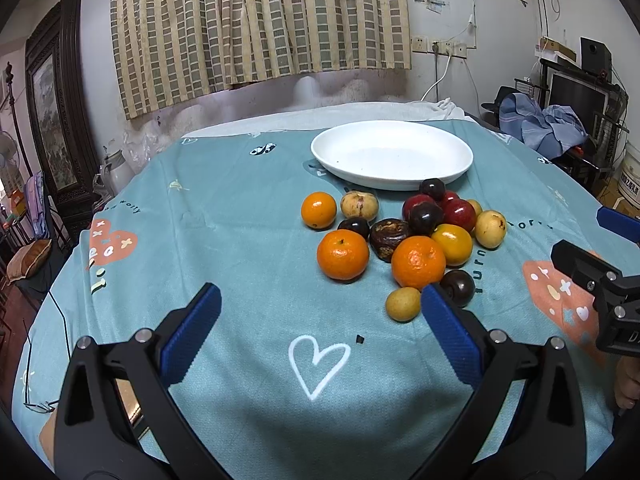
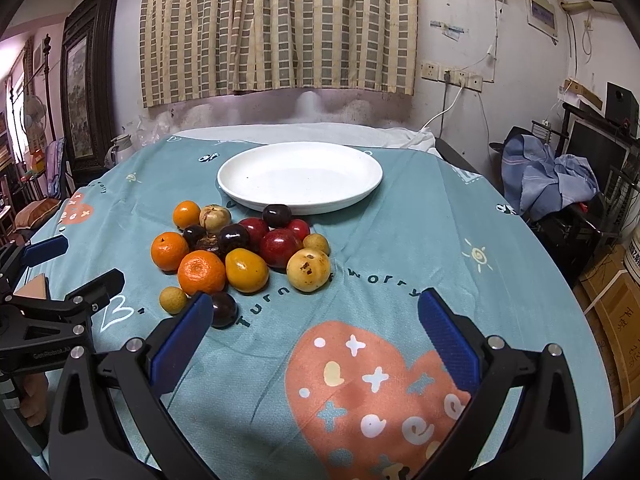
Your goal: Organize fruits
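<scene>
A pile of fruit [image 1: 416, 232] [image 2: 244, 252] lies on the teal cloth: several oranges [image 1: 343, 255], dark plums [image 2: 234, 237], red fruits [image 2: 280, 246] and yellowish fruits [image 2: 308, 269]. Just behind it stands an empty white plate [image 1: 392, 154] [image 2: 300, 176]. My left gripper [image 1: 320, 300] is open, hovering in front of the pile, its right finger beside a small yellow fruit [image 1: 403, 304]. My right gripper [image 2: 312, 312] is open too, to the right of the pile, its left finger near a dark plum [image 2: 222, 309]. Each gripper shows at the edge of the other's view.
The round table [image 2: 520, 280] is covered by a teal cloth with heart prints. A curtain [image 1: 260, 20] and wall lie behind. Cluttered furniture and blue cloth [image 2: 548, 176] stand at the right, a framed picture [image 1: 52, 120] at the left.
</scene>
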`<state>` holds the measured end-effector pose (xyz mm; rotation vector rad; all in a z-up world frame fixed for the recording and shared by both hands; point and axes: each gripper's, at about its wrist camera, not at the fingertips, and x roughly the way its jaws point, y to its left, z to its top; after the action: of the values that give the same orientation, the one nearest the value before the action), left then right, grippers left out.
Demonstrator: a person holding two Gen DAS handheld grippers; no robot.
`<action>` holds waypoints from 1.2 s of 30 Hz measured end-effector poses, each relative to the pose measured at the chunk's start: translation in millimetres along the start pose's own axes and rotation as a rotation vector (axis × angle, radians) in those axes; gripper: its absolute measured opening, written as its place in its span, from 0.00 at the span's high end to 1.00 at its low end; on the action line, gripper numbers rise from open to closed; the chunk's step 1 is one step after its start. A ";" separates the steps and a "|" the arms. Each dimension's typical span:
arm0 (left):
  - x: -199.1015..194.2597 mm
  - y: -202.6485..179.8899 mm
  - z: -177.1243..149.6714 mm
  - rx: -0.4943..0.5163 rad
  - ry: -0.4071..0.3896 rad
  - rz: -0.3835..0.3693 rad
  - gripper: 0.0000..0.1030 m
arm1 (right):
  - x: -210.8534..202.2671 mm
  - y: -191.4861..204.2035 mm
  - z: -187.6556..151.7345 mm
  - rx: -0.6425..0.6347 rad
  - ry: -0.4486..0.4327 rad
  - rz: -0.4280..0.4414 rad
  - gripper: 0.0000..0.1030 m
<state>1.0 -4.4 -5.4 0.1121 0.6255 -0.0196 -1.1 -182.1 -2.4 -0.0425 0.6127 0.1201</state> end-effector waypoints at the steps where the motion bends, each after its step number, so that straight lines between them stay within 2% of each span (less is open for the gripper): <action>1: 0.3 -0.4 0.2 0.000 0.000 0.000 0.02 | 0.0 -0.1 0.0 0.000 0.000 0.000 0.01; 23: 4.7 -0.6 -5.0 0.005 0.009 -0.001 0.02 | 0.3 -0.6 -0.7 0.000 0.002 0.000 0.01; 36: 15.1 -0.9 -5.2 0.001 0.081 -0.054 0.02 | 9.3 -1.9 -3.0 0.041 0.063 0.024 0.01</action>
<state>10.2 -4.5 -18.5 0.0969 0.7091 -0.0677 5.0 -183.2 -10.2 0.0011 0.6789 0.1300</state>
